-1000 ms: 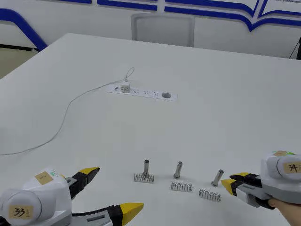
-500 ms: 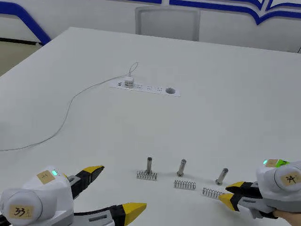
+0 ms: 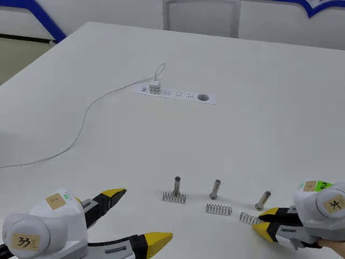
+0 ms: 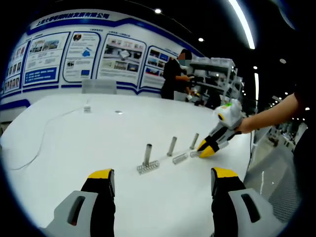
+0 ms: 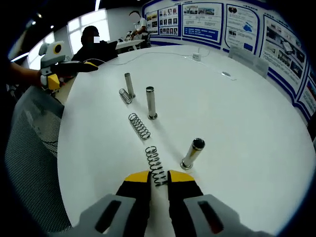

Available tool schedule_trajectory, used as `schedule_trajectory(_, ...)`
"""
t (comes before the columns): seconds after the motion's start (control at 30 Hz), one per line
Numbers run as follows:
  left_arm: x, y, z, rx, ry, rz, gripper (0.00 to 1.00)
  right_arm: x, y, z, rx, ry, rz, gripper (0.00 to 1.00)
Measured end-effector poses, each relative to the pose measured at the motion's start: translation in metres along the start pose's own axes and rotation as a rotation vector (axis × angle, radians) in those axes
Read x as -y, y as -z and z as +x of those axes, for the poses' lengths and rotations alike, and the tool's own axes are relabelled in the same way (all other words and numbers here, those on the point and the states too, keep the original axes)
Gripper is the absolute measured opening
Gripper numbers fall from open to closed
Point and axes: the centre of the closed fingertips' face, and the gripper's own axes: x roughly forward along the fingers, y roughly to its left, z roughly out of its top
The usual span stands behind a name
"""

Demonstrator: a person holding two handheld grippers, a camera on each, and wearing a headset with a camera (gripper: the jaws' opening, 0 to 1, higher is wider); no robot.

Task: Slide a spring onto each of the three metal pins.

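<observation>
Three metal pins stand in a row on the white table: left pin (image 3: 177, 183), middle pin (image 3: 215, 189), right pin (image 3: 263, 199). A spring lies in front of each: left spring (image 3: 174, 197), middle spring (image 3: 219, 209), right spring (image 3: 247, 217). My right gripper (image 3: 264, 222) is low at the right spring's end. In the right gripper view that spring (image 5: 155, 164) runs in between the yellow tips of the right gripper (image 5: 159, 178), whose jaws stand a narrow gap apart. My left gripper (image 3: 137, 216) hovers wide open and holds nothing, left of the pins (image 4: 147, 154).
A white power strip (image 3: 175, 93) with a plug and a long cable (image 3: 81, 129) lies farther back on the table. A chair (image 3: 200, 16) stands at the far edge. The table's near edge is close behind both grippers. People stand in the background (image 4: 174, 74).
My right gripper has dropped from beside the right pin to the near end of the right spring. The left gripper has stayed put; the head camera has tilted.
</observation>
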Motion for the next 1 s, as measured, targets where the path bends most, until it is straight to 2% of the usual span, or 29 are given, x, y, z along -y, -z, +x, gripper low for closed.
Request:
schedule_trajectory(0.2, 0.004, 0.002, 0.001, -0.011, 0.015, 0.006, 0.81, 0.000, 0.001, -0.001, 0.003, 0.016, -0.006, 0.11)
schedule_trajectory(0.27, 0.006, 0.005, 0.002, -0.026, 0.026, 0.004, 0.79, -0.001, 0.002, -0.002, -0.009, 0.030, -0.036, 0.11)
schedule_trajectory(0.33, 0.011, 0.009, 0.004, -0.053, 0.040, 0.028, 0.78, -0.004, 0.001, -0.004, -0.007, 0.032, -0.042, 0.11)
schedule_trajectory(0.4, 0.015, 0.007, 0.004, -0.051, 0.052, 0.037, 0.78, -0.005, -0.003, -0.008, 0.010, 0.034, -0.028, 0.11)
schedule_trajectory(0.57, 0.015, 0.001, 0.004, -0.031, 0.051, 0.024, 0.77, -0.008, -0.016, -0.021, 0.049, 0.053, -0.018, 0.11)
schedule_trajectory(0.7, 0.019, -0.008, 0.006, -0.009, 0.059, 0.026, 0.75, -0.021, -0.033, -0.033, 0.094, 0.035, -0.049, 0.11)
schedule_trajectory(0.77, 0.025, -0.013, 0.009, 0.000, 0.073, 0.035, 0.74, -0.030, -0.042, -0.037, 0.103, 0.018, -0.102, 0.10)
schedule_trajectory(0.8, 0.030, -0.016, 0.011, -0.004, 0.091, 0.046, 0.74, -0.035, -0.046, -0.039, 0.102, 0.010, -0.152, 0.10)
schedule_trajectory(0.9, 0.041, -0.022, 0.017, -0.010, 0.130, 0.085, 0.73, -0.050, -0.060, -0.045, 0.123, -0.013, -0.186, 0.10)
schedule_trajectory(1.0, 0.053, -0.029, 0.021, -0.009, 0.170, 0.106, 0.68, -0.062, -0.071, -0.049, 0.141, -0.039, -0.214, 0.10)
